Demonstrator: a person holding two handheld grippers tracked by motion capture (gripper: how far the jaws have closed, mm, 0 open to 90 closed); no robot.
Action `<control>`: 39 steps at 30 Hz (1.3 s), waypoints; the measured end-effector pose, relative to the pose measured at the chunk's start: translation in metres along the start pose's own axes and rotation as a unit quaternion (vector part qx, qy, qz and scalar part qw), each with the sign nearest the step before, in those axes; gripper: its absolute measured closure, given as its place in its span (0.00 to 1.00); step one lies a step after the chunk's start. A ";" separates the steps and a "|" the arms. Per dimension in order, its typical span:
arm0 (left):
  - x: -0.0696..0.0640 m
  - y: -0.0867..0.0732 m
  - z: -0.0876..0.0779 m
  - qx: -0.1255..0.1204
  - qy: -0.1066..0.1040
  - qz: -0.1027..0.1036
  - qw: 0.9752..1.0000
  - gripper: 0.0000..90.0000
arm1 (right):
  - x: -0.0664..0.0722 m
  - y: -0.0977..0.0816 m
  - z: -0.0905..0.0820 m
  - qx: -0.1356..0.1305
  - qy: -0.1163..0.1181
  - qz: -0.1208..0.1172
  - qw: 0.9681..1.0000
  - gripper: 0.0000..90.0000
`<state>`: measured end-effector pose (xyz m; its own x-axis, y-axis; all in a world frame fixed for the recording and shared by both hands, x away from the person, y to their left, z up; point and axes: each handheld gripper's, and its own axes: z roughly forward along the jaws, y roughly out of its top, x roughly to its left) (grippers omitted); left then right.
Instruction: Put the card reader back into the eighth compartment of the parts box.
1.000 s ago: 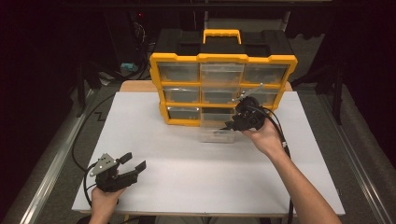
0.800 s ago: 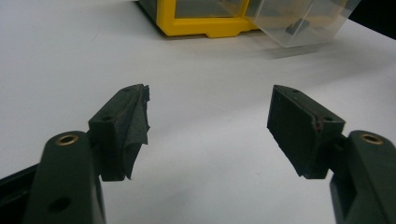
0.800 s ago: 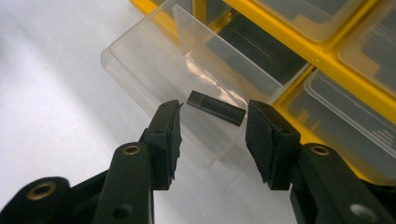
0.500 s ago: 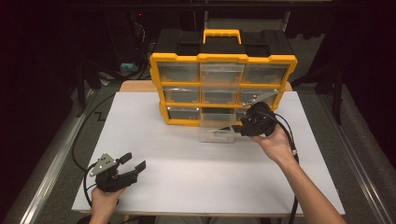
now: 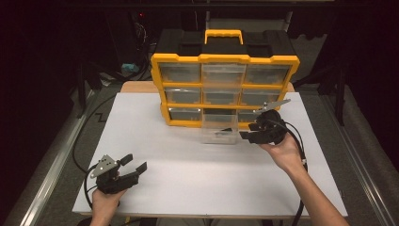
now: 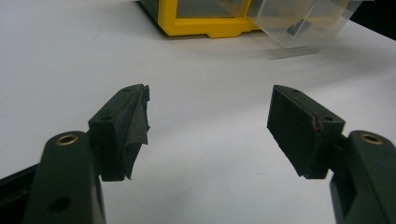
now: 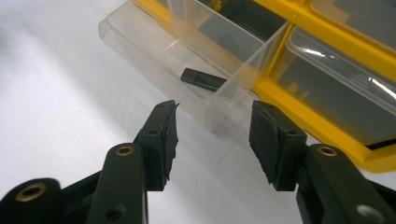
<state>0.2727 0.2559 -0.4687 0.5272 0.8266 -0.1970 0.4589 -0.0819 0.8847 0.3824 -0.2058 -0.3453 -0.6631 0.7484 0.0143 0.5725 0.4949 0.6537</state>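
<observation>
Clear drawer (image 5: 219, 133) juts past the white tabletop's (image 5: 197, 169) open middle; both grippers' fingers spread, empty.

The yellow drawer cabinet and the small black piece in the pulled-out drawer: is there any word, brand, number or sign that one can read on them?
None can be read.
Yellow drawer cabinet: no label or brand visible on frame or handle.
Small black piece in the clear drawer: no marking visible; too small to tell.
</observation>
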 end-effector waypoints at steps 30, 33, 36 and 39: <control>0.000 0.000 0.000 0.000 0.000 -0.001 1.000 0.33 | -0.004 -0.039 -0.012 -0.034 -0.014 0.005 0.999 0.50; 0.000 0.000 0.000 0.000 0.000 -0.002 1.000 0.33 | -0.005 -0.044 -0.011 -0.036 -0.012 0.011 0.999 0.50; 0.001 0.000 0.000 0.002 0.000 -0.002 1.000 0.33 | -0.007 -0.049 -0.011 -0.037 -0.014 0.012 0.999 0.49; 0.001 0.000 0.000 0.002 0.001 -0.002 1.000 0.33 | -0.007 -0.054 -0.012 -0.042 -0.021 0.012 0.999 0.49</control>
<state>0.2732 0.2562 -0.4686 0.5246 0.8276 -0.1997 0.4643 -0.0815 0.8819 0.3505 -0.2435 -0.3717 -0.6282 0.7781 0.0000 0.5442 0.4394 0.7147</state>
